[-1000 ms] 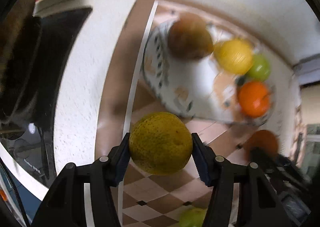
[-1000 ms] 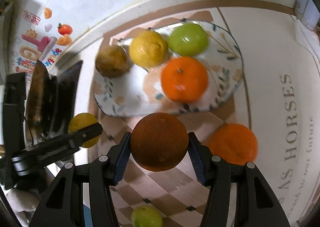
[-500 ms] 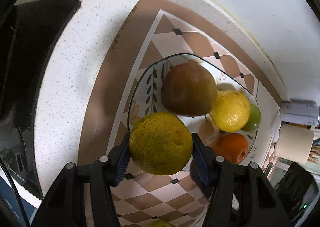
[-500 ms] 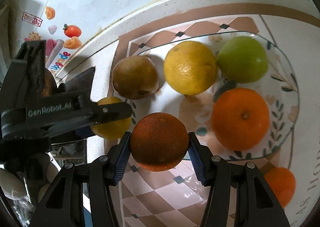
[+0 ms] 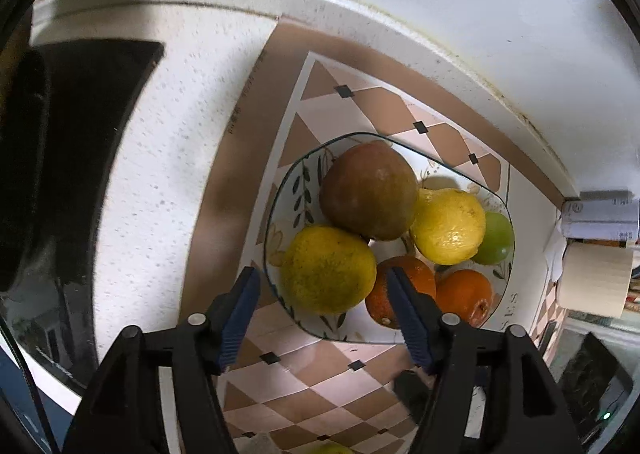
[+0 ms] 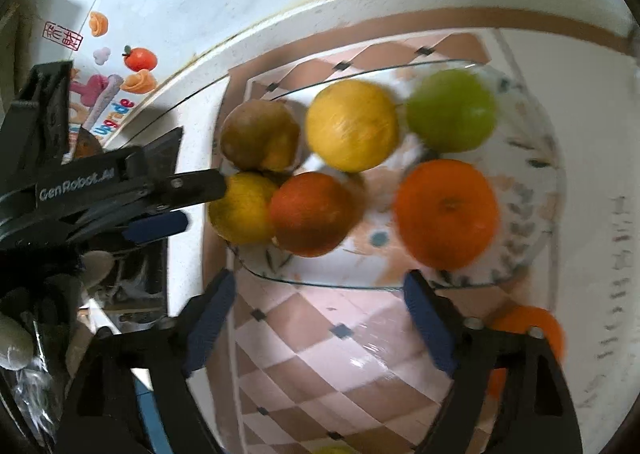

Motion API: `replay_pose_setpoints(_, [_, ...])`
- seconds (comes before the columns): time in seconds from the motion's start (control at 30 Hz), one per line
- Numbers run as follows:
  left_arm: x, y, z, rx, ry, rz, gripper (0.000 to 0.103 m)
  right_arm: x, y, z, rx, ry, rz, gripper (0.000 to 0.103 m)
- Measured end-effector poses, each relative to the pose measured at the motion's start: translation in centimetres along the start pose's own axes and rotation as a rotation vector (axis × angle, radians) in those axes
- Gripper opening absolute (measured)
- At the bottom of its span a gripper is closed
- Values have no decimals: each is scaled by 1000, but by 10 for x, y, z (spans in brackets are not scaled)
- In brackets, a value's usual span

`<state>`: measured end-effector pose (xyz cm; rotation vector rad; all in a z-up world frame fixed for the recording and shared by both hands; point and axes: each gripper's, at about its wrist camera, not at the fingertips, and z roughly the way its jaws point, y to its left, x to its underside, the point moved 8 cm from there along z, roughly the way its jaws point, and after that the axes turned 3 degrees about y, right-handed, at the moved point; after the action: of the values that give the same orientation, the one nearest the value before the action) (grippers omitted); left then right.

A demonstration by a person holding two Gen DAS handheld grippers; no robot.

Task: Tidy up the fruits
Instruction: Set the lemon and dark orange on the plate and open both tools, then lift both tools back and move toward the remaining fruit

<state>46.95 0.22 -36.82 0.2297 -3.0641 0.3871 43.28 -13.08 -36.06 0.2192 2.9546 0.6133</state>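
A leaf-patterned plate (image 5: 298, 194) (image 6: 536, 214) holds several fruits. The yellow-green citrus (image 5: 328, 270) (image 6: 240, 208) and the dark orange (image 6: 312, 214) (image 5: 380, 302) lie on its near left edge. Behind them sit a brown fruit (image 5: 368, 190) (image 6: 260, 134), a lemon (image 5: 448, 226) (image 6: 352, 124), a green apple (image 6: 452, 110) (image 5: 498, 238) and a bright orange (image 6: 446, 214) (image 5: 464, 294). My left gripper (image 5: 324, 314) is open, its jaws apart beside the citrus; it also shows in the right wrist view (image 6: 160, 214). My right gripper (image 6: 316, 318) is open and empty just before the plate.
Another orange (image 6: 532, 330) lies on the checked mat (image 6: 320, 354) right of my right gripper. A green fruit (image 5: 332, 448) peeks in at the bottom edge. A black stove (image 5: 80, 134) is at the left, the wall behind, a tape roll (image 5: 592, 278) at the right.
Both grippers opened. The yellow-green citrus and the dark orange left the jaws and now rest on the plate. The right gripper has drawn back a little.
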Motion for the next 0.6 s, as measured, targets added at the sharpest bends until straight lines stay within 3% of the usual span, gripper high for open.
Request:
replay_pose_setpoints(0.07, [5,1,-7,-23,-20,21,67,1,-9,-15,78,-32,-10,93])
replay_pose_setpoints(0.17, [18,2,-18,-87,-54,65,92,4,-26,-37,180,-76,-18,95])
replay_pose_setpoints(0.3, [35,2,-33,-162,-116,124,92,10,-42,-62,262,-121,-29,95])
replay_pose_setpoints(0.6, [77,-9,-72,-253,-252,202,92,41,-49,-105,288,-172,-33,95])
